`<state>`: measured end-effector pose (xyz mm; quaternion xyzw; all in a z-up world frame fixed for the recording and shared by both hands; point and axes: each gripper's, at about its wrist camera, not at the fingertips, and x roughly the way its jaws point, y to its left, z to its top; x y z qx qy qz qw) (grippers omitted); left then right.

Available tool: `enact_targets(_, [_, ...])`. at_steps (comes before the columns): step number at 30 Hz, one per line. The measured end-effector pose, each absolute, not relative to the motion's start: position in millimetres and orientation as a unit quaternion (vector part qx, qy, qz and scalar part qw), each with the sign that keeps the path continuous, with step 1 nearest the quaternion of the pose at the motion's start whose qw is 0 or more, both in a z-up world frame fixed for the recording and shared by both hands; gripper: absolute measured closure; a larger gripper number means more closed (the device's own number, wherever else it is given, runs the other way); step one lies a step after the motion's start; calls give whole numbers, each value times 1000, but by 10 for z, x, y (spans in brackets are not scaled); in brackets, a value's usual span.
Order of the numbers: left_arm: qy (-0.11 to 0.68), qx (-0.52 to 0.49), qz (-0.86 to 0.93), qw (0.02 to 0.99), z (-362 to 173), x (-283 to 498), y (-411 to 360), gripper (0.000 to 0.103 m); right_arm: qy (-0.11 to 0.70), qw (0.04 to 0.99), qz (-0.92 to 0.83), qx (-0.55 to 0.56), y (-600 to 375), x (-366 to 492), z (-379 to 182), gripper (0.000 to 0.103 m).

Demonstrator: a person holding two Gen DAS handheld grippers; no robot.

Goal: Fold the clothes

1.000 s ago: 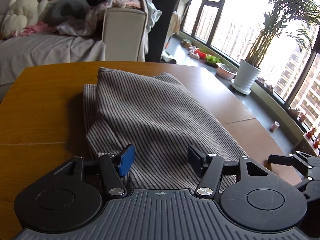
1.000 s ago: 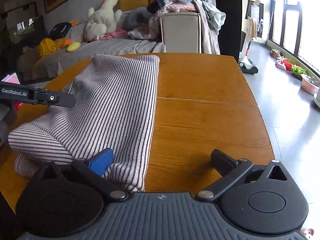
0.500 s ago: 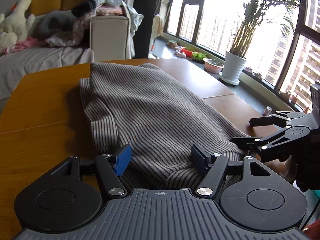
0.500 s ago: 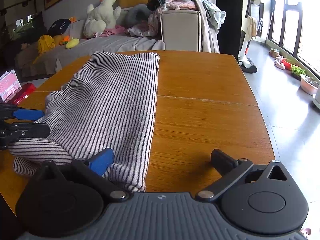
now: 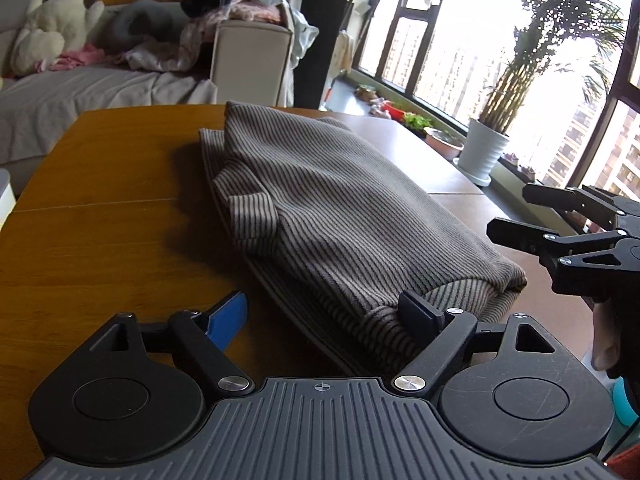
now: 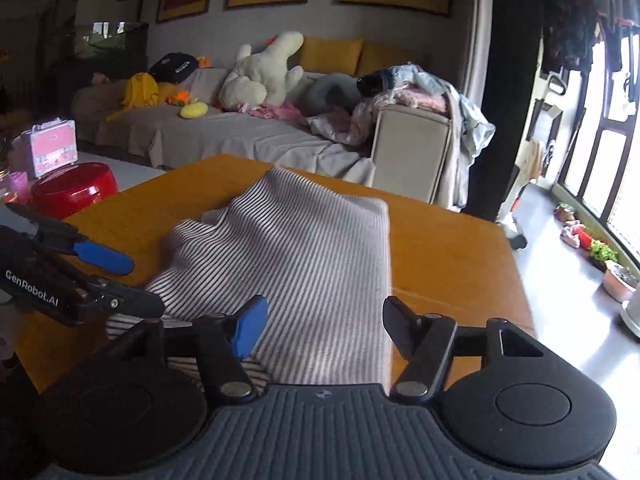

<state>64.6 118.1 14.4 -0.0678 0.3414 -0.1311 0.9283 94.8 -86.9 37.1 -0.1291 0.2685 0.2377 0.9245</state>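
At the near edge of the wooden table [image 5: 100,240], the left gripper [image 5: 324,316] and right gripper [image 6: 320,322] both gape wide, grasping nothing, over the near hem of the folded striped sweater [image 5: 332,208], which stretches toward the far edge.

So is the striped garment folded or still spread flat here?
Folded: the striped garment lies doubled in layers on the wooden table, one sleeve tucked across the top.
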Motion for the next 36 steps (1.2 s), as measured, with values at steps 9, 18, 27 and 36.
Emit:
enact_targets(9, [333,-47,-105,936,241,483,1275,9,281,915,244,-154,-915,732,215,31])
enact_targets(18, [340,-39,-88,936,187,367,1345,8,228,922,268,-160,-872,516,476,46])
enact_targets(27, [347,-38,-72,934,163,357,1392,8,277,906,292,-130,-575,866,285,48])
enact_targets(36, [349,-20,-67,934,184,307,1419,6,236,884,343,-211,-683,544,444,22])
